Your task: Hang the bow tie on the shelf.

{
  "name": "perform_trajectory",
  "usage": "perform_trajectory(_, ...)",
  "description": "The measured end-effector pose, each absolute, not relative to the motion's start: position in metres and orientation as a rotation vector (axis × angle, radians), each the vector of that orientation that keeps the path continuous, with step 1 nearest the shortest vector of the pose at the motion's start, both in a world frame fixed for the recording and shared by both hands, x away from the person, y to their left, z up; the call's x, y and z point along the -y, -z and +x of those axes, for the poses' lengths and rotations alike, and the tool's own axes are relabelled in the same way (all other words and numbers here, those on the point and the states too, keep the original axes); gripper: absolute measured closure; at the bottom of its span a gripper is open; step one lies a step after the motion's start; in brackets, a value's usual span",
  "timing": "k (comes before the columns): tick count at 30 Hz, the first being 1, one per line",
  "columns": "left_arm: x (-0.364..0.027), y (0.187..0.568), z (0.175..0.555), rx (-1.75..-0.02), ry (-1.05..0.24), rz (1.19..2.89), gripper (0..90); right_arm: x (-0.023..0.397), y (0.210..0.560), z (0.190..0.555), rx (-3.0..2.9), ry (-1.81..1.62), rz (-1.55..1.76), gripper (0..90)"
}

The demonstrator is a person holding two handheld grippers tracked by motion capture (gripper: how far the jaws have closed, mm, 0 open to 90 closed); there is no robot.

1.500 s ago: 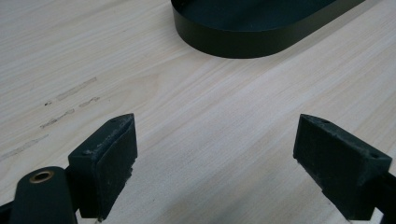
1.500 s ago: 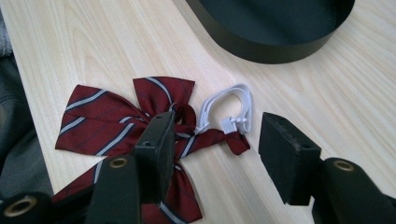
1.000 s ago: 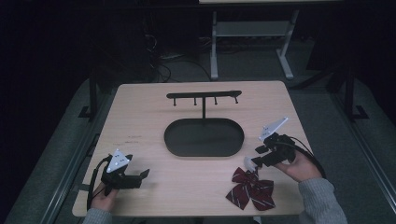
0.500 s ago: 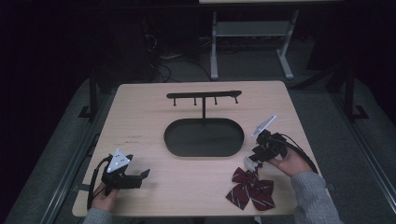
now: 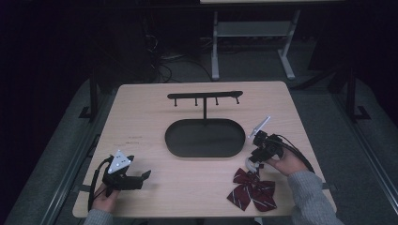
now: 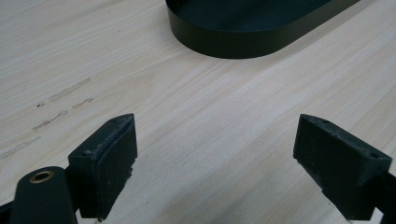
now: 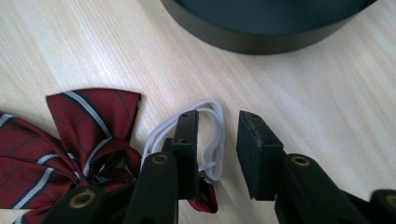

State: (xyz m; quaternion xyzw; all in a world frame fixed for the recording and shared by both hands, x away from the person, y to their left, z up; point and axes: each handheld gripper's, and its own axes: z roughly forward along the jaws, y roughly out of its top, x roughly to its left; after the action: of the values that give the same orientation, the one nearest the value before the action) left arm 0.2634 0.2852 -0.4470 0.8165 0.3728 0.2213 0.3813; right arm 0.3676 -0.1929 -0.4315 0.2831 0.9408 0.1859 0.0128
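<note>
Right gripper view first: the right gripper (image 7: 217, 154) has its two black fingers (image 7: 187, 140) part-open, a narrow gap between them, and the white elastic loop (image 7: 212, 128) of the dark red striped fabric bow tie (image 7: 79, 140) lies in that gap, curling round the left finger (nothing pinched, the loop lies slack). The bow's body fills the lower left of that frame, flat on the pale wooden table (image 7: 327, 93).

In the high view the right gripper (image 5: 256, 159) sits at lower right, tipped down just above the bow tie (image 5: 252, 190), a grey-sleeved hand (image 5: 286, 164) behind it.

Over to the left gripper (image 6: 215, 172): its fingers (image 6: 109, 158) stand wide apart, bare table between them. In the high view it rests at lower left (image 5: 141, 177), near the table's front edge.

Mid-frame sits the black oval metal tray (image 5: 205, 137), with a black T-shaped hanger rack (image 5: 205, 97) rising from its far side.
</note>
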Motion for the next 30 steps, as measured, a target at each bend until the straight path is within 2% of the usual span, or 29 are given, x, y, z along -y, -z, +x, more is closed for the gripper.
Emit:
perform_trajectory(13, -0.285, 0.447, 0.263, -0.950, -0.564, 2.084, 13.3, 0.188, 0.443, 0.368, -2.941, -0.522, 0.892, 77.2)
perform_trajectory(20, -0.285, 0.447, 0.263, -0.951, -0.563, 2.083, 13.3, 0.188, 0.443, 0.366, -2.934, -0.519, 0.876, 84.9)
perform_trajectory(30, -0.285, 0.447, 0.263, -0.951, -0.563, 2.083, 13.3, 0.187, 0.442, 0.365, -2.939, -0.508, 0.847, 87.7)
